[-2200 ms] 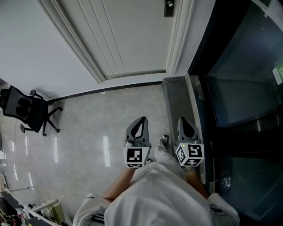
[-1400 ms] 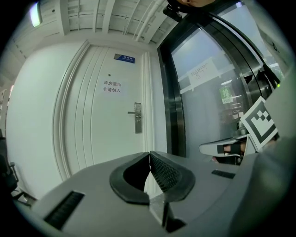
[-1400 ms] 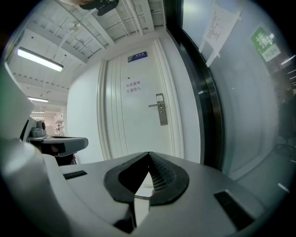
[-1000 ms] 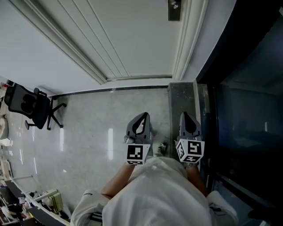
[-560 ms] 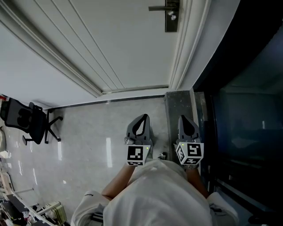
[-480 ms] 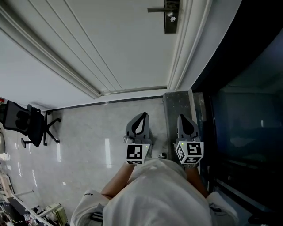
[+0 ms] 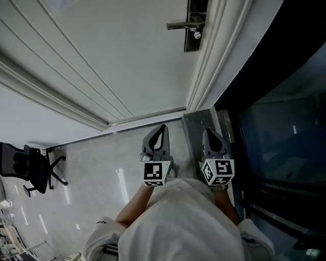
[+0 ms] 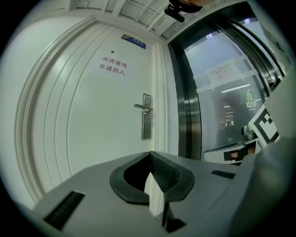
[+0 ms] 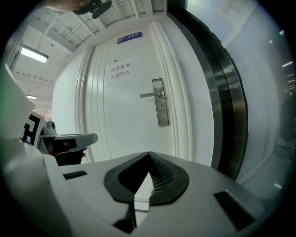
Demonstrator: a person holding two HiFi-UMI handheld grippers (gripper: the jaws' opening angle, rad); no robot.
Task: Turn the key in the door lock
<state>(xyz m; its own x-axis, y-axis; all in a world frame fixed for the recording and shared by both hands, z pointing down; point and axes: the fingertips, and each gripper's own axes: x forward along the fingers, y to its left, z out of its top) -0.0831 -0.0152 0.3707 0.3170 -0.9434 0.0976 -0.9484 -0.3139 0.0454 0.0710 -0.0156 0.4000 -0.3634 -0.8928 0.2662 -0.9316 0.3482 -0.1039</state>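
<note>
Reaching the lock comes first: the left tool [image 7: 161, 131], jaws together and empty, can hang back. The key [image 7: 196, 35] glints on the lock plate [image 7: 195, 43], well ahead. The right tool [image 7: 210, 134], likewise closed on nothing, should open before arriving.

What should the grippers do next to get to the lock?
Probably carry the right gripper forward toward the lock plate on the white door. Both it and the left gripper are shut, empty, and well short of the door.
</note>
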